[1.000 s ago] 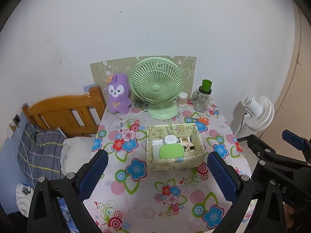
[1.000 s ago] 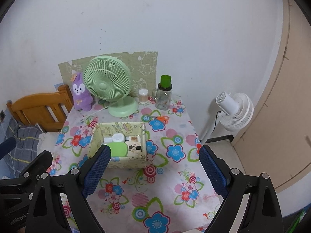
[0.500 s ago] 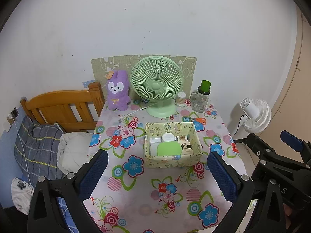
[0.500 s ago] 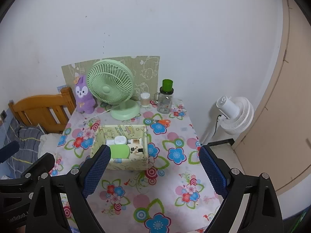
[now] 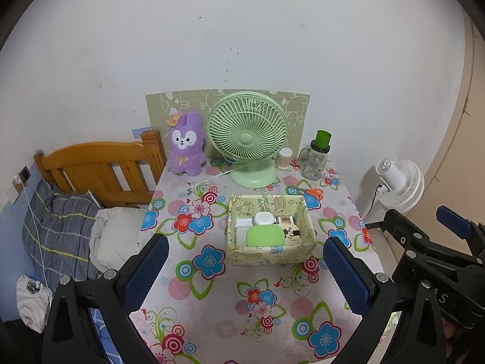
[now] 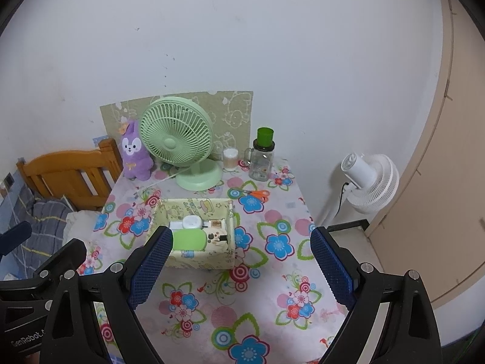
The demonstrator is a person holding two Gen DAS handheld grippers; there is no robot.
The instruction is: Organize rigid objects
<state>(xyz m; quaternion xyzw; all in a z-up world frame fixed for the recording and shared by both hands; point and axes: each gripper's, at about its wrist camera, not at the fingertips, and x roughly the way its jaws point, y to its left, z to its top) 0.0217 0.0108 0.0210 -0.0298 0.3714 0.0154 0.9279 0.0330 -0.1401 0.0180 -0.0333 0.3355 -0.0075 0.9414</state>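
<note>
Both tools (image 5: 245,271) (image 6: 241,268) gape (nothing held); the box (image 5: 269,254) sits just beyond them.

green fan (image 5: 247,138), purple plush (image 5: 185,145), white fan (image 5: 400,185)

A: Any lettering you can read?

B: On the left tool (image 6: 18,330), low at the edge of the right wrist view, white print reads "GenRobot", cut off after that.

A: And the right tool (image 5: 445,297)?

B: In the left wrist view its black body shows a white "S", the rest hidden.

A: The box (image 5: 269,256)?

B: Its inner wall carries print that may say "HAPPY BIRTHDAY", too small to be sure.
</note>
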